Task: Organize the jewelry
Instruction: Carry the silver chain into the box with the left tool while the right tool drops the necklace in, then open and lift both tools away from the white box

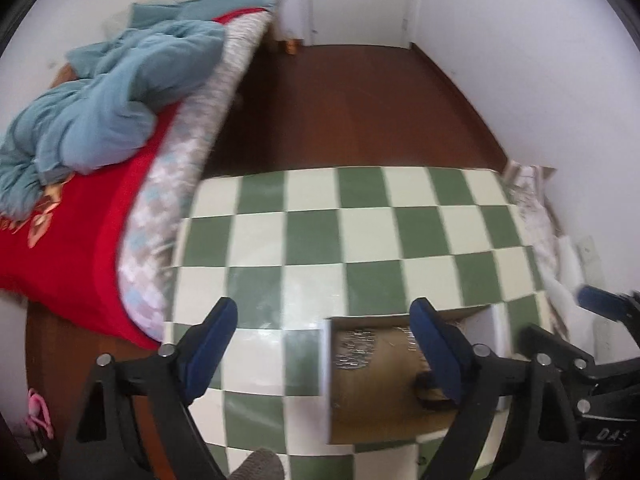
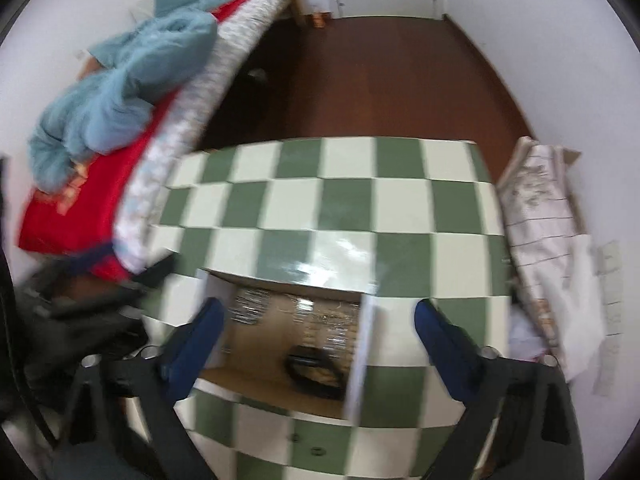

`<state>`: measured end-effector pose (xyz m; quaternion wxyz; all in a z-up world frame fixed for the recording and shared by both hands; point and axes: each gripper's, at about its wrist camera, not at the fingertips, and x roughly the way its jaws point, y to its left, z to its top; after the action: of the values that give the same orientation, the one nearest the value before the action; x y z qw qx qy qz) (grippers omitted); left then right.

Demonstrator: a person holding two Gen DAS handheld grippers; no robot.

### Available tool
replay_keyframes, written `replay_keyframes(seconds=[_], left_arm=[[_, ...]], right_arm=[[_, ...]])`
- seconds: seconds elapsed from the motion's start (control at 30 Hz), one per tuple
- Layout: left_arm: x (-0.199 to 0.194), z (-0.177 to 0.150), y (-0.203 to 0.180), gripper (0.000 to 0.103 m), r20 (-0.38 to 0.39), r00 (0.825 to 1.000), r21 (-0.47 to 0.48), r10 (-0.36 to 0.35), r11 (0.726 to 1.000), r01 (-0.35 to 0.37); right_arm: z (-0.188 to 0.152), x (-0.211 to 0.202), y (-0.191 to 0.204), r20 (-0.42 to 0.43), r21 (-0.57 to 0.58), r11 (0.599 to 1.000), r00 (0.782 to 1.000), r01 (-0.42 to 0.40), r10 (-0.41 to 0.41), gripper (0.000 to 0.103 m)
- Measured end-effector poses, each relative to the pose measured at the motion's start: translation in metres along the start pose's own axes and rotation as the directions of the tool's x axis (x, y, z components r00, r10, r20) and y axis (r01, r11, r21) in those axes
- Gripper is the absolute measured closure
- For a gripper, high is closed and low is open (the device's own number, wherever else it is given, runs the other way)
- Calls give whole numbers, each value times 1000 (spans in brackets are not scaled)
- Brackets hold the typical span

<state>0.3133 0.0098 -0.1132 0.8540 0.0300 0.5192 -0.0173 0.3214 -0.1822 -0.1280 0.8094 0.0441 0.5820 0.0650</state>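
Shallow cardboard box (image 2: pixel 280 344) lying open on the green-and-white checkered table (image 2: pixel 348 200), near its front edge. Inside the box: silvery chain pieces (image 2: pixel 252 308) laid in rows toward the back, and a dark ring-shaped piece (image 2: pixel 312 364) at front right, details blurred. Right gripper (image 2: pixel 318 340) hovering above the box, blue fingers (image 2: pixel 192 344) spread wide apart, holding nothing. Left gripper (image 1: pixel 324 344) beside it over the table, fingers (image 1: pixel 436 348) likewise wide apart and empty, the right-hand one overlapping the box in view. To the left of the table, a red blanket (image 1: pixel 80 236) under crumpled blue cloth (image 1: pixel 108 100). Brown floor (image 1: pixel 352 104) beyond, white walls (image 1: pixel 540 60) around.
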Motion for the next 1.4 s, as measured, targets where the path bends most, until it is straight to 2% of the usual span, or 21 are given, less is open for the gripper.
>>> replay_keyframes(seconds=[0.03, 0.07, 0.17, 0.27, 0.4, 0.6, 0.77, 0.97, 1.2, 1.4], left_arm=[[3, -2, 3, 4, -3, 1000, -1, 25, 1000, -25], [5, -5, 5, 0, -7, 999, -6, 42, 999, -42], [11, -21, 10, 0, 8, 996, -17, 94, 995, -94], [14, -39, 10, 0, 25, 990, -16, 138, 990, -138], [16, -59, 10, 0, 26, 990, -39, 135, 990, -134], [8, -77, 12, 0, 54, 984, -59, 172, 984, -169], [-6, -87, 12, 0, 70, 984, -69, 165, 985, -160], [-39, -99, 12, 0, 125, 980, -75, 155, 986, -146], [-83, -116, 12, 0, 211, 960, -75, 183, 983, -170], [-116, -129, 8, 0, 269, 947, -66, 175, 984, -164]], right_arm=[[-5, 5, -3, -13, -8, 999, 999, 47, -47, 4], [-11, 11, -5, -31, -6, 998, 997, 69, -69, 2], [-31, 28, -9, -76, -7, 995, 992, 100, -101, 0], [-52, 41, -9, -83, -4, 989, 986, 147, -146, 0], [-72, 48, -8, -69, 24, 986, 984, 165, -163, 0], [-88, 45, -2, -42, 52, 984, 985, 171, -169, 0], [-96, 27, 3, 11, 64, 981, 983, 183, -184, 0], [-105, -6, 10, 94, 71, 979, 976, 192, -198, 0], [-126, -54, 20, 203, 72, 976, 955, 205, -216, 0], [-142, -88, 26, 257, 75, 982, 948, 173, -186, 0]])
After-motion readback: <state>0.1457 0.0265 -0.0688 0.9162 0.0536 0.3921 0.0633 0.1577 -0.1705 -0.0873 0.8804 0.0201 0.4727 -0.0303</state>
